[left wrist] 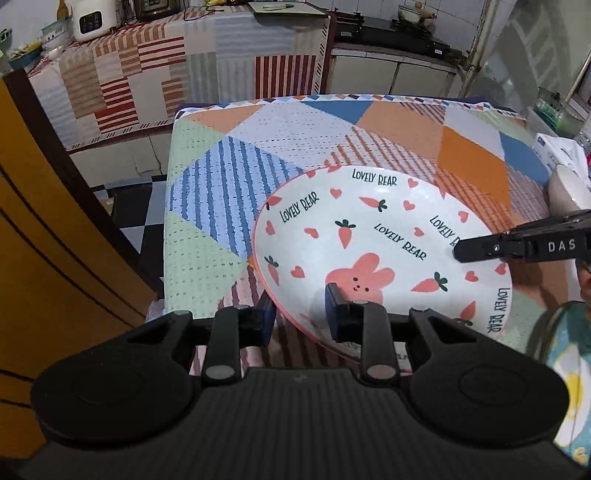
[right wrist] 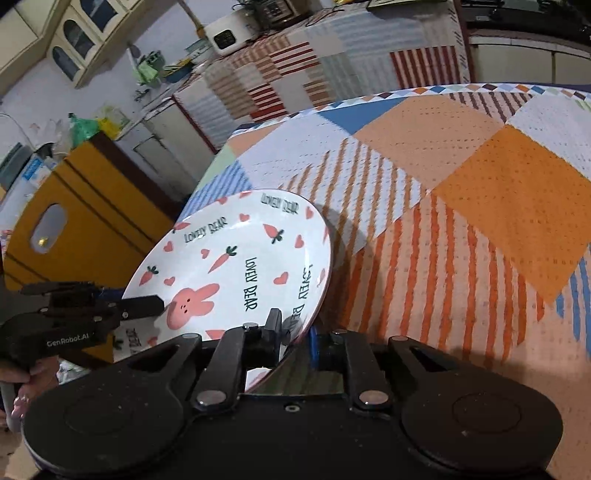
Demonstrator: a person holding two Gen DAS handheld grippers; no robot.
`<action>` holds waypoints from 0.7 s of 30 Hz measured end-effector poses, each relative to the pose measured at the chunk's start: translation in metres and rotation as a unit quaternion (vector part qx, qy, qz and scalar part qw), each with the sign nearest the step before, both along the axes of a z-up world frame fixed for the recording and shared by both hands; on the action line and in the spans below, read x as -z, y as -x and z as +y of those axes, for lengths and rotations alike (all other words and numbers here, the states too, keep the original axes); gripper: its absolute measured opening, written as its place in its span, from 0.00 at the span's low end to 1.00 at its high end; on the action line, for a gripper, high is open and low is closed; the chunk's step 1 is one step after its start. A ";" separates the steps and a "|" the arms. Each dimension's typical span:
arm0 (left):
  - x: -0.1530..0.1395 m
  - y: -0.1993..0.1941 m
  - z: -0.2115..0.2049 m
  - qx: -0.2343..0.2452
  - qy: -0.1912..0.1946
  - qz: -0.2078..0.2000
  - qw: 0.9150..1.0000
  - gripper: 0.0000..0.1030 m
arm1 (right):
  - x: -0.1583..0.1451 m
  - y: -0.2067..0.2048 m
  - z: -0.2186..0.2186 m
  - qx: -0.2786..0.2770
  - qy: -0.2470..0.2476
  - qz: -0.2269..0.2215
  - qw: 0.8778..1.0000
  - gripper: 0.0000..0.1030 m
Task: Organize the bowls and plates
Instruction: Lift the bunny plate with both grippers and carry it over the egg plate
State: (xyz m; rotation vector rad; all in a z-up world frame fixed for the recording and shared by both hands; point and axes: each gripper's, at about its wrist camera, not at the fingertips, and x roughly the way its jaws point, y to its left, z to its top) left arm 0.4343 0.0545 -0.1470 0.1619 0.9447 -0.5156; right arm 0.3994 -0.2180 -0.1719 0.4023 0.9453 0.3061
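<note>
A white plate [left wrist: 369,240] printed with a pink rabbit, carrots, hearts and "LOVELY BEAR" hangs tilted over the patchwork-cloth table [left wrist: 221,184]. My left gripper [left wrist: 299,308] is shut on its near-left rim, one finger on top and one underneath. My right gripper [left wrist: 461,253] clamps the rim on the opposite side. In the right wrist view the same plate [right wrist: 229,258] slants up to the left, with my right gripper [right wrist: 293,330] shut on its lower rim and my left gripper [right wrist: 159,304] reaching onto it from the left. Part of a second plate [right wrist: 129,341] with the same print shows below.
A pale bowl [left wrist: 569,188] and a tissue pack [left wrist: 554,147] stand at the table's right edge. A yellow cabinet [left wrist: 55,258] is close on the left. Behind is a cloth-covered counter [left wrist: 166,66] with a white cooker [left wrist: 92,18]. A person's patterned clothing [left wrist: 569,369] is at lower right.
</note>
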 end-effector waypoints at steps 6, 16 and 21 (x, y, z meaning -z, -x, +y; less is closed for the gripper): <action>-0.034 0.034 -0.003 0.016 0.010 -0.010 1.000 0.25 | -0.024 0.033 -0.006 -0.002 -0.004 -0.028 1.000 0.19; -0.081 0.095 -0.018 0.026 0.030 -0.005 0.999 0.25 | -0.080 0.103 -0.022 -0.005 0.020 -0.078 0.997 0.19; -0.095 0.127 -0.029 0.040 0.035 -0.007 0.999 0.25 | -0.097 0.141 -0.031 0.001 0.026 -0.088 0.996 0.19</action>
